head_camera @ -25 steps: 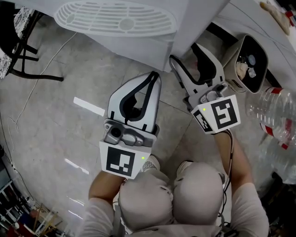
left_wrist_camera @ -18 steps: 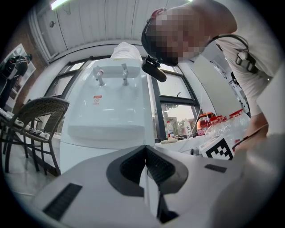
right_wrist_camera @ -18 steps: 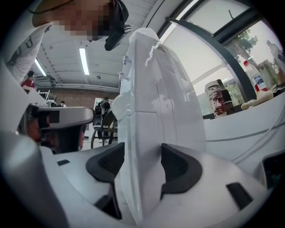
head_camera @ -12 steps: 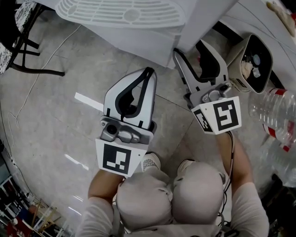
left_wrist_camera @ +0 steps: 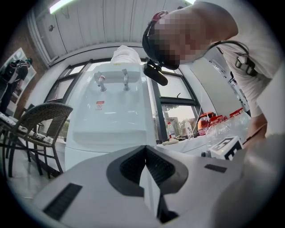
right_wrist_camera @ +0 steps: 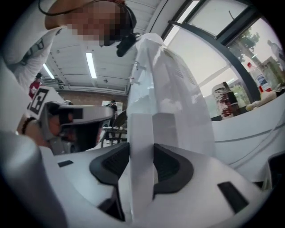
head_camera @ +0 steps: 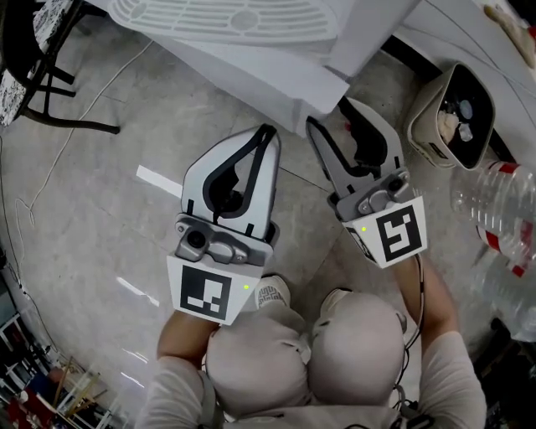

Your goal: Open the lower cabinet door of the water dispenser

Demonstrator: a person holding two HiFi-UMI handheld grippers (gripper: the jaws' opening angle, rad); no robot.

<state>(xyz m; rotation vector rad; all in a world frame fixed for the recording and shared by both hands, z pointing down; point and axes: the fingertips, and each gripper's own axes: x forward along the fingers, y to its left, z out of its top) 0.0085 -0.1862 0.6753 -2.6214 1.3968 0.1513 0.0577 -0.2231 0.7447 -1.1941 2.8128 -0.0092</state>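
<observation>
The white water dispenser [head_camera: 243, 25] stands at the top of the head view. Its lower cabinet door [head_camera: 276, 75] is swung slightly out, with its free corner sticking toward me. My right gripper [head_camera: 332, 113] has its jaws on either side of that door edge [right_wrist_camera: 141, 133] and they are closing; the black pads [right_wrist_camera: 171, 167] touch it on both sides. My left gripper [head_camera: 268, 132] hovers over the floor to the left, shut with nothing in it. From the left gripper view, the dispenser front [left_wrist_camera: 111, 111] and its taps rise beyond the touching fingertips [left_wrist_camera: 145, 149].
To the right stands a beige waste bin [head_camera: 452, 113] with rubbish in it, with clear water bottles [head_camera: 494, 201] beside it. Black chair legs [head_camera: 42, 92] and a thin cable [head_camera: 75, 126] lie at the left. My knees [head_camera: 301, 352] are below the grippers.
The right gripper's jaws have narrowed onto the door edge and drawn back toward me, and the door corner has swung out from the cabinet. The left gripper has hardly moved.
</observation>
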